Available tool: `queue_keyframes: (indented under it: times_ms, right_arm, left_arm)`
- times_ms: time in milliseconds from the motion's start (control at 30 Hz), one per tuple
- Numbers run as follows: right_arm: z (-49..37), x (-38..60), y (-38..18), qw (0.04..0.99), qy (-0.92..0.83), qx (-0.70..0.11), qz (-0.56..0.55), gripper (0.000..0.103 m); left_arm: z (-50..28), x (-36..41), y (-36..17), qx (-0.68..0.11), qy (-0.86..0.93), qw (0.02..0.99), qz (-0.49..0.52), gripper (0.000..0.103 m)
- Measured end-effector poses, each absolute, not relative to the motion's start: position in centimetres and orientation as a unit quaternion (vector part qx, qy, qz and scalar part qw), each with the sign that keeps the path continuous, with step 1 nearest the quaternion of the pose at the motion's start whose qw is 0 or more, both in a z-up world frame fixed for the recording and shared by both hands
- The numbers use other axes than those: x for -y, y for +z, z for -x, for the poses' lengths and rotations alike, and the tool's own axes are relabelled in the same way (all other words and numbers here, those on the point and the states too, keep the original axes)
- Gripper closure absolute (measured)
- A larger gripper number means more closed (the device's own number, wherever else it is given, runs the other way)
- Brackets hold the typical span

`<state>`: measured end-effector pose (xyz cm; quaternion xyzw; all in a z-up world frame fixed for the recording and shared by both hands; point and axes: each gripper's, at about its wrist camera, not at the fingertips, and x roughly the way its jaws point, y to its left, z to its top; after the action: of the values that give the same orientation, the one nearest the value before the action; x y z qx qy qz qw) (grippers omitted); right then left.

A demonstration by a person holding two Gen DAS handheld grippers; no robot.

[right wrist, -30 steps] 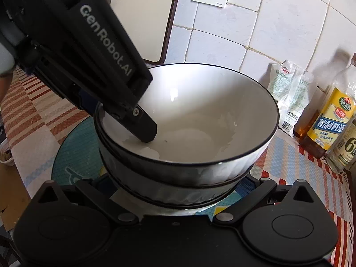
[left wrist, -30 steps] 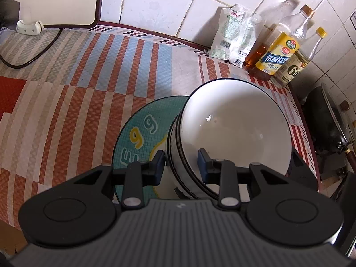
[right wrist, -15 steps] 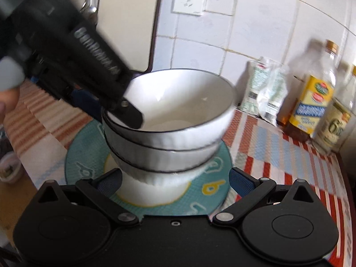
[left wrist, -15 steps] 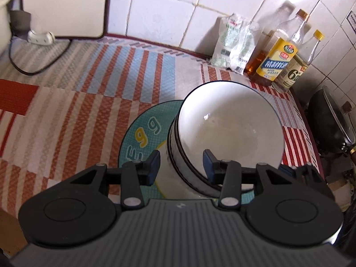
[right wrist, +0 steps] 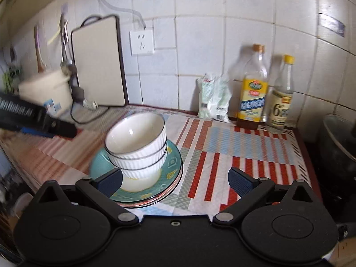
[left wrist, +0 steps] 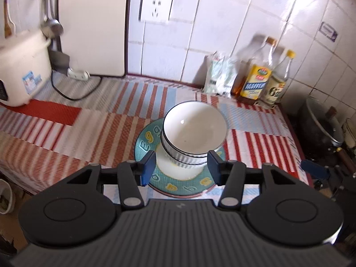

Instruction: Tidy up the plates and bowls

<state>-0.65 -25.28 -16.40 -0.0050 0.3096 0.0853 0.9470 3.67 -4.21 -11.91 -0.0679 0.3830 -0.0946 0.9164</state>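
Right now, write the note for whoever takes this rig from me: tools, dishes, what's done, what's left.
Left tool: opening, nothing between its pads, clear of the dishes.
Right tool: open and empty, also clear of the stack.
Dishes: stacked white bowls sit nested, leaning slightly, on the teal plate, which lies on at least one more plate on the striped mat.
Done: bowls stacked on the plates, both tools free.
Left: no loose dishes in view; check the lean of the bowls and straighten if they look unsteady.
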Motion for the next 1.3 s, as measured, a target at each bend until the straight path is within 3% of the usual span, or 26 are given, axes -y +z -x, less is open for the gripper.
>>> queue_keyframes:
  times_ms: [167, 300, 567, 767, 1300]
  right_arm:
    - [2.8, 25.7, -12.2, 0.951, 0.070, -0.301, 0.002, 0.001]
    - [3.9, 25.3, -10.2, 0.956, 0.022, -0.292, 0.001, 0.000]
    - [5.2, 23.3, -7.6, 0.934, -0.018, -0.355, -0.017, 0.000]
    - [6.4, 22.0, -6.5, 0.910, -0.064, -0.409, -0.022, 0.000]
    - [9.9, 20.7, -3.2, 0.934, -0.084, -0.348, -0.020, 0.000]
  left_arm:
    - [-0.6, 3.1, -8.5, -0.365, -0.086, 0.925, 0.066, 0.042]
    - [0.2, 2.3, -7.8, -0.368, -0.087, 0.924, 0.057, 0.039]
    - [0.6, 1.1, -6.0, -0.366, -0.081, 0.927, 0.005, 0.013]
    - [1.6, 0.2, -5.0, -0.410, -0.072, 0.908, -0.038, 0.010]
    - [3.7, -0.1, -3.3, -0.376, -0.110, 0.919, -0.053, 0.009]
